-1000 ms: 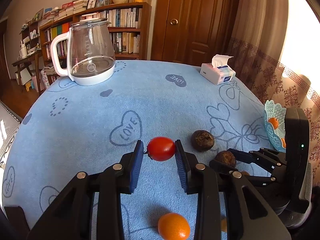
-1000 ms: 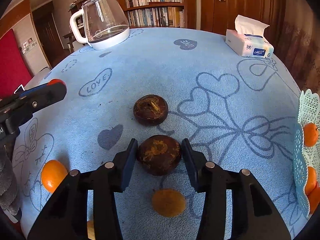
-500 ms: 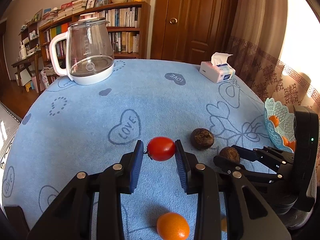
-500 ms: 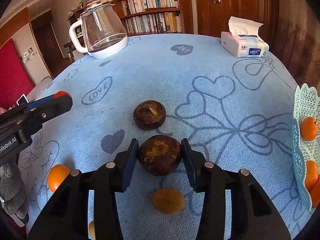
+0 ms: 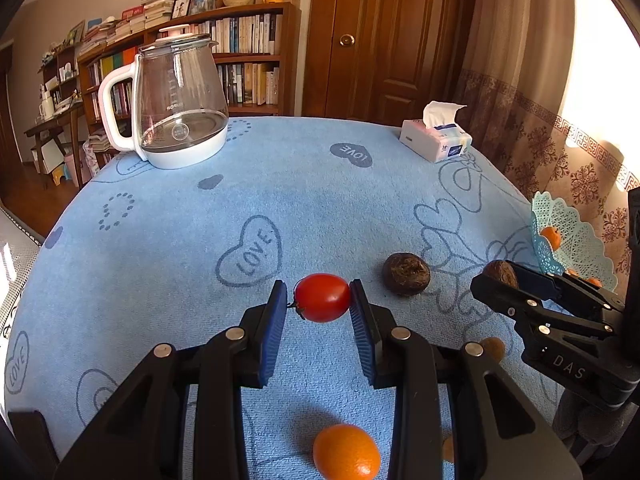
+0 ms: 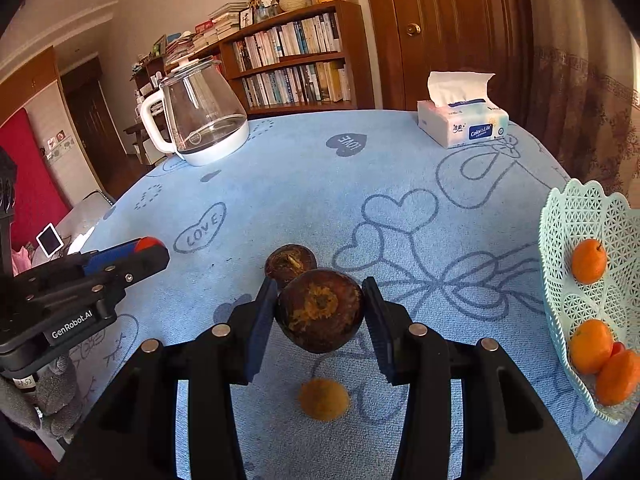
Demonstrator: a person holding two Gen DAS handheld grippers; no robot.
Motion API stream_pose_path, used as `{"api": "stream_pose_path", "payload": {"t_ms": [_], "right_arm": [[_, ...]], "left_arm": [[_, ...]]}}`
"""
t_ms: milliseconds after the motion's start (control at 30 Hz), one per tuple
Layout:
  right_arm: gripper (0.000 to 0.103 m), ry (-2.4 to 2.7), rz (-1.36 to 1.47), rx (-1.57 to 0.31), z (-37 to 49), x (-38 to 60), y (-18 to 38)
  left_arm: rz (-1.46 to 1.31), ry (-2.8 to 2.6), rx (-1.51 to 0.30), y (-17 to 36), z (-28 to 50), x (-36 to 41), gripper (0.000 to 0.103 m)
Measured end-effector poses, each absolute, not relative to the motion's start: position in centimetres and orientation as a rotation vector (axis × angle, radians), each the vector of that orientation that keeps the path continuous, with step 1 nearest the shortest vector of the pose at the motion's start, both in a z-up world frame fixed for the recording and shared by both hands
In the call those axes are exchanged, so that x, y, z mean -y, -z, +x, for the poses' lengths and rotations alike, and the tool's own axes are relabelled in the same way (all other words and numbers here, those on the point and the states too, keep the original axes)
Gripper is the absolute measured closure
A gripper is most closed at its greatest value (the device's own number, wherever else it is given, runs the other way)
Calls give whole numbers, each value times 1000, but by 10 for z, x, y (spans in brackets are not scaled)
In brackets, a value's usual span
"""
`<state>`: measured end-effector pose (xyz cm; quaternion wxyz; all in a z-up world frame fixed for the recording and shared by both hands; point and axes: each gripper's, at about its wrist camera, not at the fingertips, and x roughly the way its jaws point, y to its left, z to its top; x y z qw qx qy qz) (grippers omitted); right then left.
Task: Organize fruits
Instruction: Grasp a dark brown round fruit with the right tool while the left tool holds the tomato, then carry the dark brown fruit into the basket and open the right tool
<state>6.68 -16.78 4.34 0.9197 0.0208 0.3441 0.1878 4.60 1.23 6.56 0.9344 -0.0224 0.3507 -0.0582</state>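
My left gripper (image 5: 320, 300) is shut on a red tomato (image 5: 322, 297), held just above the blue tablecloth (image 5: 280, 184). My right gripper (image 6: 320, 312) is shut on a dark brown round fruit (image 6: 320, 310), lifted off the cloth; the same gripper (image 5: 500, 276) and fruit (image 5: 500, 273) show at the right of the left wrist view. A second brown fruit (image 6: 289, 261) lies on the cloth just beyond it. A pale lattice basket (image 6: 576, 248) at the right edge holds several oranges (image 6: 588, 261). One orange (image 5: 346, 451) lies under my left gripper.
A glass kettle (image 5: 180, 100) stands at the far left of the table and a tissue pack (image 5: 436, 140) at the far right. A small yellowish fruit (image 6: 323, 398) lies below my right gripper. Bookshelves and a wooden door stand behind the table.
My right gripper has risen with the brown fruit and swung toward the basket, which now looms larger at the right. The left gripper and its tomato have stayed put.
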Motion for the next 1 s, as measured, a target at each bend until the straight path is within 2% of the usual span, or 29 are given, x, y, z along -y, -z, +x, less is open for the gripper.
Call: {"api": "stream_pose_path", "payload": {"t_ms": [1000], "right_arm": [[58, -100, 334, -563, 66, 310, -80]], "left_arm": [[-27, 128, -737, -58, 47, -5, 70]]}}
